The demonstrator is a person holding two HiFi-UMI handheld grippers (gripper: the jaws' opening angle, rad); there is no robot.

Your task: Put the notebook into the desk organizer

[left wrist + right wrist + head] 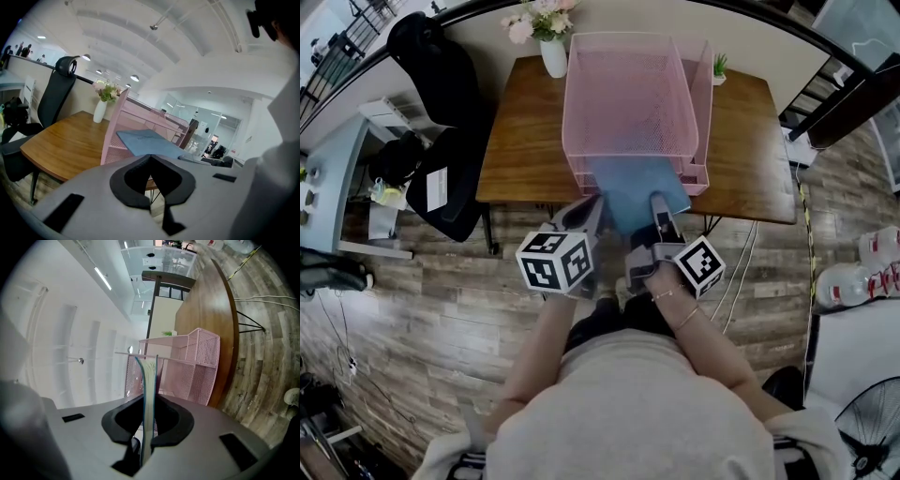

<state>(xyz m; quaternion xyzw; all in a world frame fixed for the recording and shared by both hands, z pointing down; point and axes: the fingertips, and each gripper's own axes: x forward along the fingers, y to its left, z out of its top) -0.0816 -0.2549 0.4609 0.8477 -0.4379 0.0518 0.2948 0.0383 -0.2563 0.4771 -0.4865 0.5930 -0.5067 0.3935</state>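
Notebook (633,192) first: in the head view its blue cover lies flat. The far end is in the low front opening of the pink wire desk organizer (628,94). The near end juts out past the edge of the wooden table (520,141). The right gripper (662,214) has hold of the near right corner. The left gripper (589,217) sits just beside the near left corner — touching or not, I cannot tell. A white vase of flowers (551,45) stands by the organizer's far left corner, and a black office chair (441,141) is off to the table's left.

Left gripper view: its jaws meet at the tips with nothing between them. The notebook lies beyond them, reaching into the organizer.

Right gripper view: the jaws stand narrow and pinch the notebook edge-on — pale pages between blue covers run straight up from the pads toward the organizer.
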